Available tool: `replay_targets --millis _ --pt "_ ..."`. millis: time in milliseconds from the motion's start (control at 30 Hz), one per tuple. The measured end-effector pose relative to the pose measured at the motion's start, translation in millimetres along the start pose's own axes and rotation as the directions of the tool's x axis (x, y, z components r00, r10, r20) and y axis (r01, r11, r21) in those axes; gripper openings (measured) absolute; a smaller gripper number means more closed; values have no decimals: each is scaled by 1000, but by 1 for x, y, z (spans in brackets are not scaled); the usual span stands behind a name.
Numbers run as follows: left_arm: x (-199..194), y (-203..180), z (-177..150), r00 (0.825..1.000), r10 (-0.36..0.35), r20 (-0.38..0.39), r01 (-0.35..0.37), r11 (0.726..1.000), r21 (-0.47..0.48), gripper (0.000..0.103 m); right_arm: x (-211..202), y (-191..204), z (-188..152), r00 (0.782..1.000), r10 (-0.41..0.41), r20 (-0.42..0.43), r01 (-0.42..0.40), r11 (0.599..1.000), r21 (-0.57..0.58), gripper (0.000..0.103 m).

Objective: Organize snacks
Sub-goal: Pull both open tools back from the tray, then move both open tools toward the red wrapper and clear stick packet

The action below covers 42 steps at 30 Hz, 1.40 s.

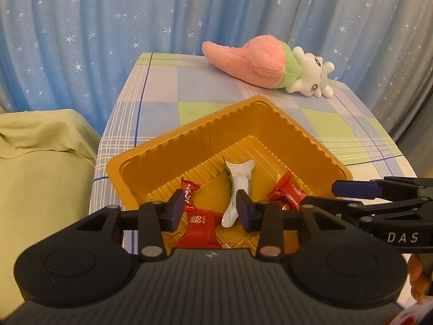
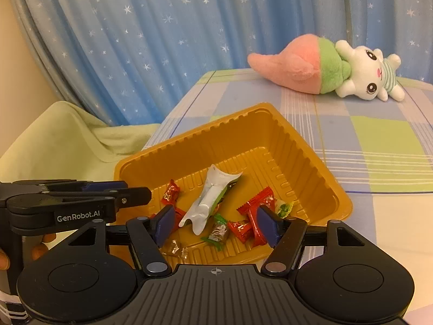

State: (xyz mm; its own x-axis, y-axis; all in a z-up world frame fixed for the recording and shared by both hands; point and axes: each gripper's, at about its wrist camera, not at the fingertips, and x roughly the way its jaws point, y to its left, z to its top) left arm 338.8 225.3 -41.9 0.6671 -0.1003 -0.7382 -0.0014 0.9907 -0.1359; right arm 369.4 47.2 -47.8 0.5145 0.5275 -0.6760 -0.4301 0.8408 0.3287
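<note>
A gold plastic tray (image 1: 189, 135) (image 2: 205, 132) sits on the checked tablecloth and holds several wrapped snacks. A white and green packet (image 1: 239, 181) (image 2: 213, 192) lies in its middle, with red packets (image 1: 199, 228) (image 2: 257, 216) around it and small candies (image 2: 217, 233) at the near side. My left gripper (image 1: 209, 207) is open and empty above the tray's near edge. My right gripper (image 2: 216, 223) is open and empty above the tray's near side. Each gripper also shows in the other's view: the right gripper (image 1: 360, 192), the left gripper (image 2: 127, 192).
A pink and white plush toy (image 1: 270, 65) (image 2: 324, 67) lies at the far side of the table. A blue starred curtain (image 1: 108, 27) hangs behind. A pale green cloth-covered seat (image 1: 40, 162) (image 2: 67, 140) stands to the left of the table.
</note>
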Motion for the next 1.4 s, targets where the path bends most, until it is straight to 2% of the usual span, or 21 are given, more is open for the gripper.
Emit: replay_targets --millis 100,233,400,533,600,767,867,1100,1400 --pt "-6 -2 -3 1000 3 7 -3 1000 -4 44 -6 1 -2 1000 0 11 0 1000 -4 69" --pt "-17 -5 -6 1000 5 17 -5 1000 -12 45 -15 0 -6 1000 5 25 -5 1000 -4 71" --pt "-34 -11 -16 1000 9 27 -9 1000 -18 58 -31 -1 -15 999 13 43 -13 1000 0 72" --pt "-50 -18 -27 1000 12 25 -11 1000 -27 62 -47 -6 -24 998 19 56 -19 1000 13 74" --pt "-57 -23 -32 1000 13 24 -12 999 -30 68 -57 -9 -30 998 20 61 -21 1000 20 75" --pt "-78 -38 -48 1000 11 26 -10 1000 -29 72 -83 -18 -46 997 21 73 -23 999 35 77" --pt "-90 -49 -57 1000 9 26 -8 999 -32 80 -99 -26 -58 997 17 76 -20 999 43 78" --pt "-112 -78 -83 1000 1 19 -1 1000 -23 83 -136 -46 -90 998 3 65 -7 998 59 79" --pt "-122 -119 -114 1000 -6 -8 6 1000 -5 83 -173 -74 -126 999 -24 47 21 997 70 79"
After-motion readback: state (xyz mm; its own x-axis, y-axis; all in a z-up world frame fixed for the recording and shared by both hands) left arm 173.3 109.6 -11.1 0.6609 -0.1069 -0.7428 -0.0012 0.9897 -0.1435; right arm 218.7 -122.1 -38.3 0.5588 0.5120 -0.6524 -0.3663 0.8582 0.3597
